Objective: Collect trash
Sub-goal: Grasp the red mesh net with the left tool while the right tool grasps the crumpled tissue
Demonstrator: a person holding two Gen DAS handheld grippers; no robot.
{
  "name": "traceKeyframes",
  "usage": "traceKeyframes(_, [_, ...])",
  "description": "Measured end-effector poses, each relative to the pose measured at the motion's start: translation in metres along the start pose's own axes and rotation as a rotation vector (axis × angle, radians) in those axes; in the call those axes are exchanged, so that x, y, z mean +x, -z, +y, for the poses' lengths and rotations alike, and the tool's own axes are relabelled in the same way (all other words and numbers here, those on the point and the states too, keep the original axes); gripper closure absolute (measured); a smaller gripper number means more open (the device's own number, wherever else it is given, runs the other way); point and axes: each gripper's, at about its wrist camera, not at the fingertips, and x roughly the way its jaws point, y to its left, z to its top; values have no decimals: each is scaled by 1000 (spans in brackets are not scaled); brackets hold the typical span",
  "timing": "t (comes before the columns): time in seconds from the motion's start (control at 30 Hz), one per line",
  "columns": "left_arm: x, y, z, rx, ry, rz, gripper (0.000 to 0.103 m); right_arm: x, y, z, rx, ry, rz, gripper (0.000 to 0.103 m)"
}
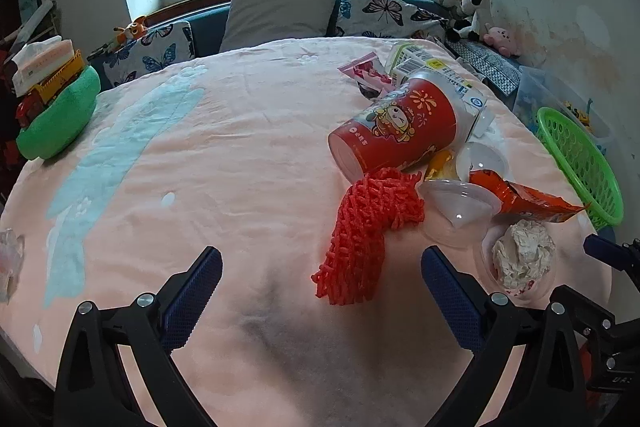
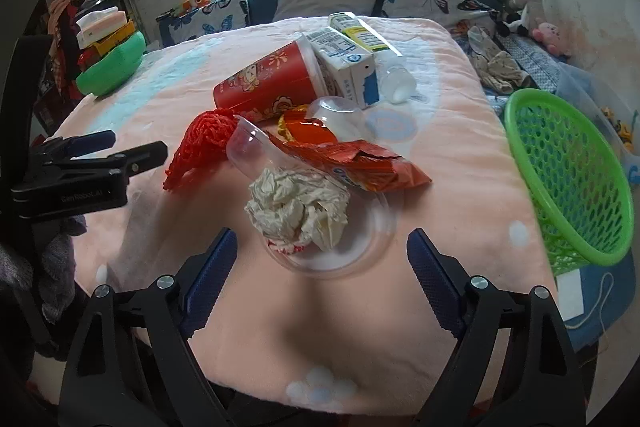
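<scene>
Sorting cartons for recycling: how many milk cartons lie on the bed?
2. One white-and-blue carton lies against the red cup; a second, yellow-labelled carton lies just behind it. Another could be hidden behind the pile.

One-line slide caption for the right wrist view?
Open right gripper faces a crumpled tissue on a clear lid, green basket alongside.

Pink blanket carries red cup, cartons, crumpled tissue, seemingly plastic-cupped.
</scene>
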Motion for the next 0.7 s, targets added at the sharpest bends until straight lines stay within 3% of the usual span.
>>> traceKeyframes(0.4, [34, -14, -3, 25, 49, 40, 8, 30, -9, 1, 15, -38, 45, 27])
traceKeyframes(0.7, [55, -17, -5, 36, 93, 76, 19, 37, -11, -2, 30, -50, 57, 32])
